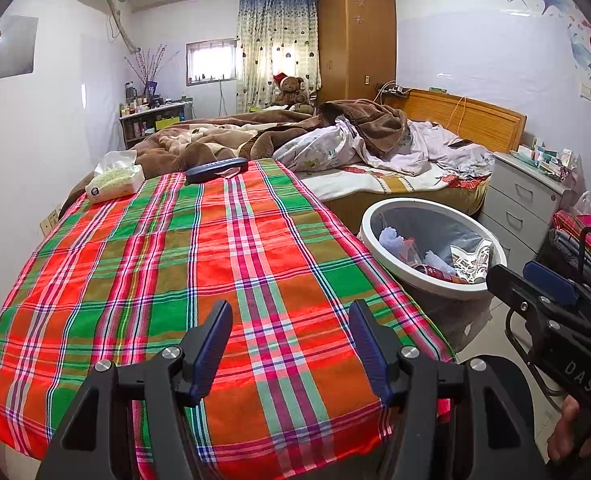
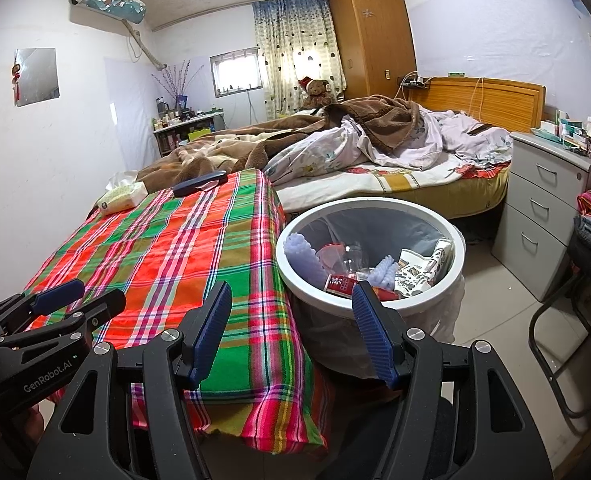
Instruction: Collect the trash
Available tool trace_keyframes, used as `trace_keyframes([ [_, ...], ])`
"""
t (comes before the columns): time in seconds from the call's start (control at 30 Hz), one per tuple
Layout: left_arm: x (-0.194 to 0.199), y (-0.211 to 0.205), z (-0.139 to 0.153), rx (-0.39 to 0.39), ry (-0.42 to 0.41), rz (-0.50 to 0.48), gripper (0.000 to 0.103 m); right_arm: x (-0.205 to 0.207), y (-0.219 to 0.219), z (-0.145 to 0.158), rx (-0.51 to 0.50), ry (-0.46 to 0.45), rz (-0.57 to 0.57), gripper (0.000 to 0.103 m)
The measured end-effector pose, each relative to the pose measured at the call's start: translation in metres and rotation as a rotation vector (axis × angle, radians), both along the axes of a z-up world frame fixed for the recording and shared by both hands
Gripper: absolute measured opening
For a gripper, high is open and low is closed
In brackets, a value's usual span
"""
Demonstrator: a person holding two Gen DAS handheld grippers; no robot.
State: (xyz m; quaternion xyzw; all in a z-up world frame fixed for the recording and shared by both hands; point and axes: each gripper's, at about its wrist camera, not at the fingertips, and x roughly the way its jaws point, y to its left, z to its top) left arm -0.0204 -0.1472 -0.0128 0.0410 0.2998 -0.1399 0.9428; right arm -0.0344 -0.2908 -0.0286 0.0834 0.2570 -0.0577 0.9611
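Observation:
A white round trash bin [image 2: 375, 204] with a grey liner stands on the floor to the right of the plaid-covered table [image 2: 167, 248]. It holds several pieces of trash: a printed wrapper [image 2: 419, 268], a red packet [image 2: 341, 283], clear plastic and bluish wads. The bin also shows in the left wrist view [image 1: 407, 204]. My left gripper [image 1: 291, 328] is open and empty above the near part of the table [image 1: 175, 264]. My right gripper [image 2: 291, 312] is open and empty, just in front of the bin, near the table's right edge.
A tissue pack [image 1: 115, 182] and a dark blue case [image 1: 215, 169] lie at the table's far end. Behind is an unmade bed [image 2: 375, 148]. A grey drawer unit [image 2: 543, 208] and a black chair frame [image 2: 567, 320] stand at the right.

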Motion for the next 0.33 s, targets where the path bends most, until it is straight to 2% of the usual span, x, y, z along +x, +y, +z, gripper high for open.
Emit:
trace_keyframes([
  [0.33,-0.0036,0.0036,0.0033,0.002,0.004,0.012,0.06,0.0002,0.0012,-0.0002,0.001,0.0,0.0,0.064],
])
